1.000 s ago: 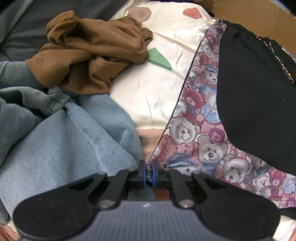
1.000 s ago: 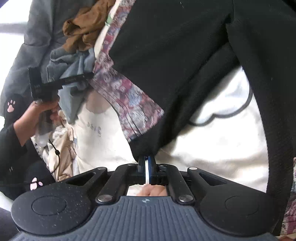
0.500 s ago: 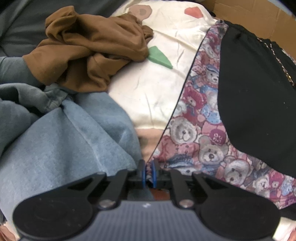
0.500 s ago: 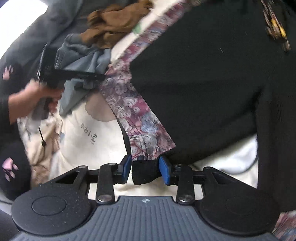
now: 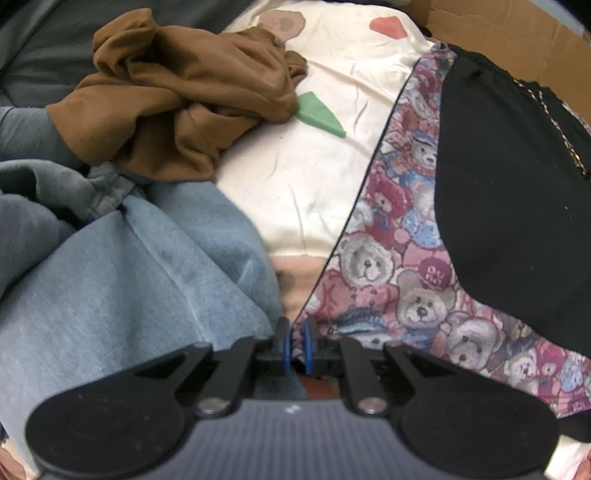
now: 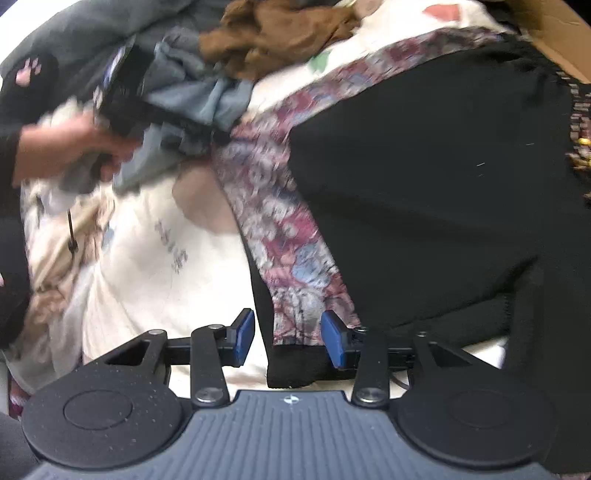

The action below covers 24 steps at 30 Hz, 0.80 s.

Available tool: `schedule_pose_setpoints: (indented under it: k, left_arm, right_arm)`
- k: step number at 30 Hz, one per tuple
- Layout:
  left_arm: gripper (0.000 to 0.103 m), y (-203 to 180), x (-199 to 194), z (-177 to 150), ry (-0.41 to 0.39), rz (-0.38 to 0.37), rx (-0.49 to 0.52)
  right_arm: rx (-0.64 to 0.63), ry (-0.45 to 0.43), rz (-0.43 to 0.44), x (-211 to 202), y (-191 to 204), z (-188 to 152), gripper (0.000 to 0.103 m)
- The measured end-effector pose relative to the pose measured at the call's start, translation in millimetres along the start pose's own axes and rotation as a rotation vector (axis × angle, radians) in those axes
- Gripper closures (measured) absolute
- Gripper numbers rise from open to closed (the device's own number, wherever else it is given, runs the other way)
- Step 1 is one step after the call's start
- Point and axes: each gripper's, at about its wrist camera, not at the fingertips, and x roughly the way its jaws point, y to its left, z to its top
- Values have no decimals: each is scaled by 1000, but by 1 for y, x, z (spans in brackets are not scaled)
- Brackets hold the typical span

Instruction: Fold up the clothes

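Observation:
A black garment (image 5: 517, 192) with a teddy-bear print lining (image 5: 399, 258) lies spread over a cream sheet (image 5: 306, 173). My left gripper (image 5: 295, 345) is shut on the edge of the bear-print lining at its near corner. In the right wrist view the same black garment (image 6: 424, 184) fills the right side, with its printed lining (image 6: 280, 236) running down to a black cuff (image 6: 295, 365). My right gripper (image 6: 288, 338) stands open, blue pads on either side of that cuff without touching it. A hand (image 6: 62, 144) at the left holds the other gripper.
A crumpled brown garment (image 5: 184, 96) and blue denim (image 5: 129, 266) lie to the left on the sheet. A grey garment (image 5: 33, 129) sits beyond them. Cardboard (image 5: 509, 33) edges the far right. A cream printed garment (image 6: 155, 258) lies left of the right gripper.
My right gripper has opened and let go of the black cuff, which now lies between its pads. The left gripper has stayed shut on the lining, barely moving.

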Motion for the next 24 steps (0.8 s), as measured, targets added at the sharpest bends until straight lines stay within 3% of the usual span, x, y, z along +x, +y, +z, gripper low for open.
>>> schedule_pose_setpoints:
  k: [3,4,5,8,19,24]
  left_arm:
    - [94,0,-1,-1,-1,-2,3]
    - [95,0,-1,-1,-1,-5,6]
    - [96,0,-2,-1,0,-6,8]
    - [97,0,-4,0,-2,-2,13]
    - [97,-1,-8,4,-3,28,14]
    - [94,-3,-19,9,-34,37,-20]
  right_arm:
    - [-33,27,-40,18,1,-3,62]
    - [-35,32,-46,22,0,-4,72]
    - [-30,40,-43,25,-1,-5,90]
    - [-53,39,-33,28,0,-9,102]
    - [-48,63,32,38,4,-12,103]
    - [2,54,105,37,-1,-15,103]
